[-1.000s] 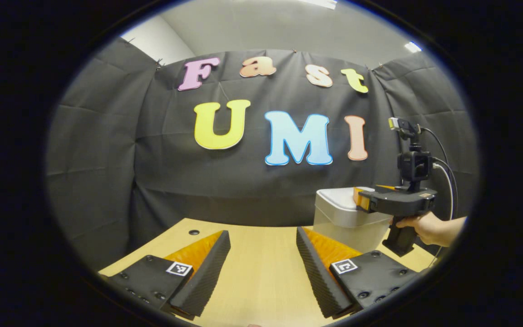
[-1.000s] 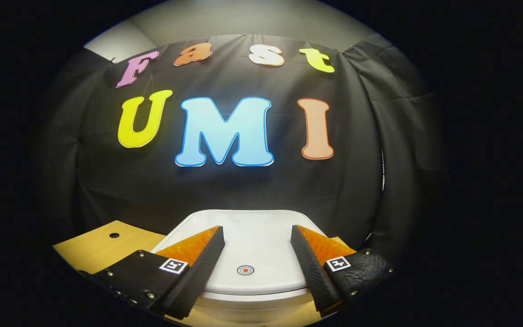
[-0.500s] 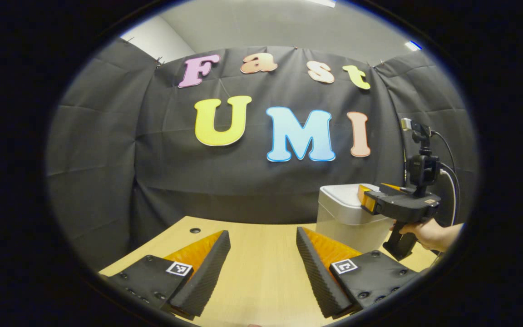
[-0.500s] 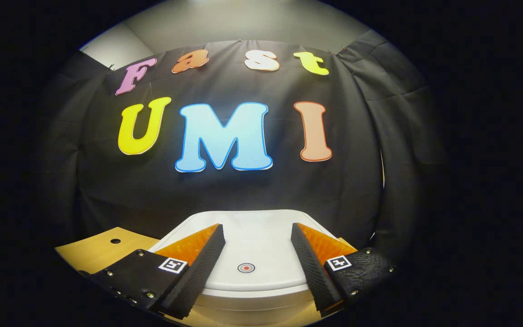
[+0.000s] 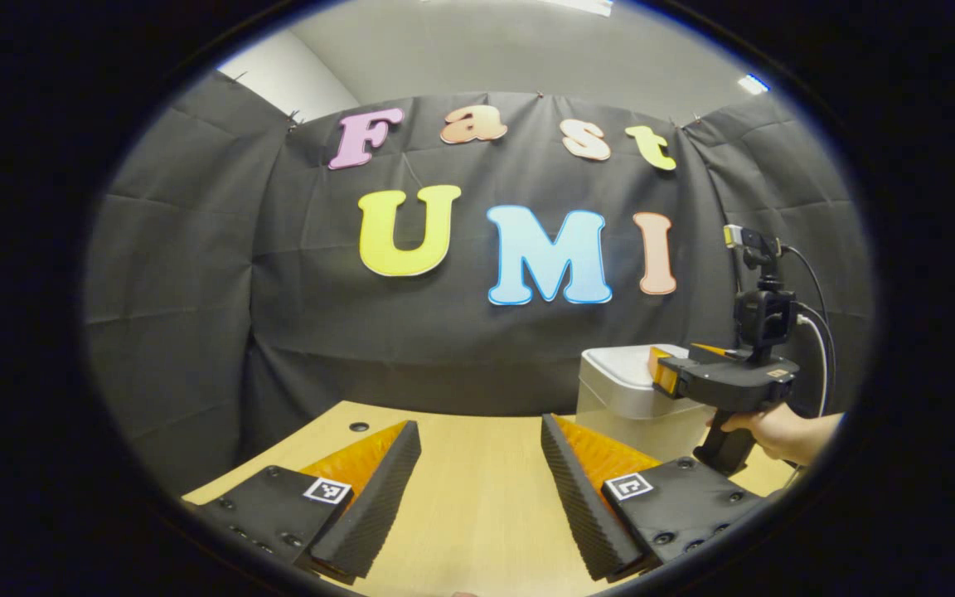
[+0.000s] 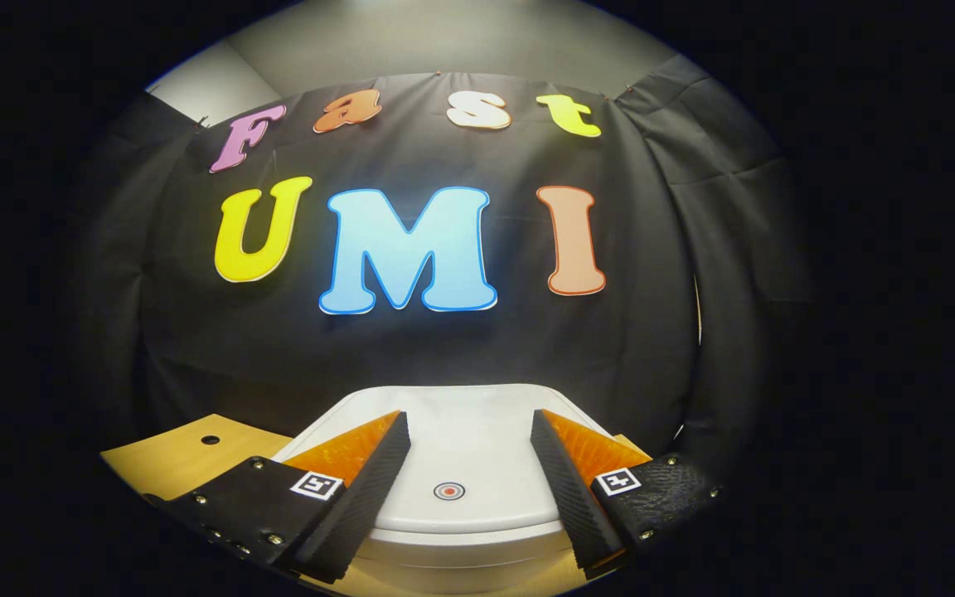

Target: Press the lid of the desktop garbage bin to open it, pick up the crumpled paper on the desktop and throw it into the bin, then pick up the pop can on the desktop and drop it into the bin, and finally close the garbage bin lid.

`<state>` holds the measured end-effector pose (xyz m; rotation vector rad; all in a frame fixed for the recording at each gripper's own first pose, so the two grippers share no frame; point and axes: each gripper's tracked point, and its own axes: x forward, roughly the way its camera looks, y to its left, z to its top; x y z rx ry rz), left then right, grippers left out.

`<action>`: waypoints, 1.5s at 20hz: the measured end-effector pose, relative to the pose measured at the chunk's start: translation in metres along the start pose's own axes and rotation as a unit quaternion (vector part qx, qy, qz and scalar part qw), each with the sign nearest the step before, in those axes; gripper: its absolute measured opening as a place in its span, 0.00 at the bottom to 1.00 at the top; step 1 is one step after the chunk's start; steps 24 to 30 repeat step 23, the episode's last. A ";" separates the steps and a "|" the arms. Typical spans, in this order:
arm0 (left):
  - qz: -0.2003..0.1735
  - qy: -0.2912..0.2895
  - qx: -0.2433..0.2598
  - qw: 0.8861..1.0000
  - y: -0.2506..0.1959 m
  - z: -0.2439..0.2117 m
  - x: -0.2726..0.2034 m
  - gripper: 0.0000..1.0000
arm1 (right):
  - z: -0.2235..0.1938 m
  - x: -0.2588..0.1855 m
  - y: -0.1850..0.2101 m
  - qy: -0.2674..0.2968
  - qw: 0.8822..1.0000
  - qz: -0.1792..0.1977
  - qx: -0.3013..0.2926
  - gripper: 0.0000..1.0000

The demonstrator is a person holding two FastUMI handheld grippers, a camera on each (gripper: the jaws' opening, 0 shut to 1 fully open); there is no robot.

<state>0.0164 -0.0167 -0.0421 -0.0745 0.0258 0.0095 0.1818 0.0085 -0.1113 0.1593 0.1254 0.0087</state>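
Note:
The white garbage bin [image 5: 620, 396] stands at the right of the wooden table, and its lid [image 6: 461, 452] is down. A small round red mark [image 6: 448, 491] sits near the lid's front edge. My right gripper [image 6: 467, 419] is open over the lid, one finger on each side of the mark; whether it touches the lid I cannot tell. In the left gripper view that right gripper [image 5: 658, 373] reaches over the bin top, held by a hand [image 5: 780, 433]. My left gripper [image 5: 479, 424] is open over the bare table with nothing between its fingers.
The table [image 5: 477, 514] has a small round hole [image 5: 358, 426] near its far left edge. Black cloth walls close the booth behind and at both sides. A cable [image 5: 817, 332] hangs from the right gripper's camera mast.
The right gripper has stayed over the shut lid, with only a slight shift of its view. The left gripper has barely moved.

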 end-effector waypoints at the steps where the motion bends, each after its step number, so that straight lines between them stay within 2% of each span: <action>1: 0.001 -0.003 0.001 1.000 0.000 0.002 -0.003 0.95 | 0.001 0.000 0.000 0.002 1.000 -0.001 0.000 0.95; 9: 0.018 -0.010 0.006 1.000 0.005 0.010 -0.018 0.96 | 0.004 -0.014 -0.004 0.074 0.997 0.011 -0.015 0.94; 13: 0.024 -0.013 0.010 1.000 0.003 0.012 -0.018 0.96 | 0.010 -0.046 -0.013 0.067 0.997 0.018 -0.043 0.94; 18: 0.028 -0.021 0.015 0.999 -0.006 0.017 -0.017 0.95 | 0.014 -0.093 -0.014 0.053 0.997 0.039 -0.050 0.94; 23: 0.031 -0.030 0.018 0.999 -0.024 0.022 -0.023 0.95 | 0.017 -0.137 -0.009 0.043 0.995 0.071 -0.051 0.94; 30: 0.031 -0.030 0.018 0.999 -0.024 0.022 -0.023 0.95 | 0.017 -0.137 -0.009 0.043 0.995 0.071 -0.051 0.94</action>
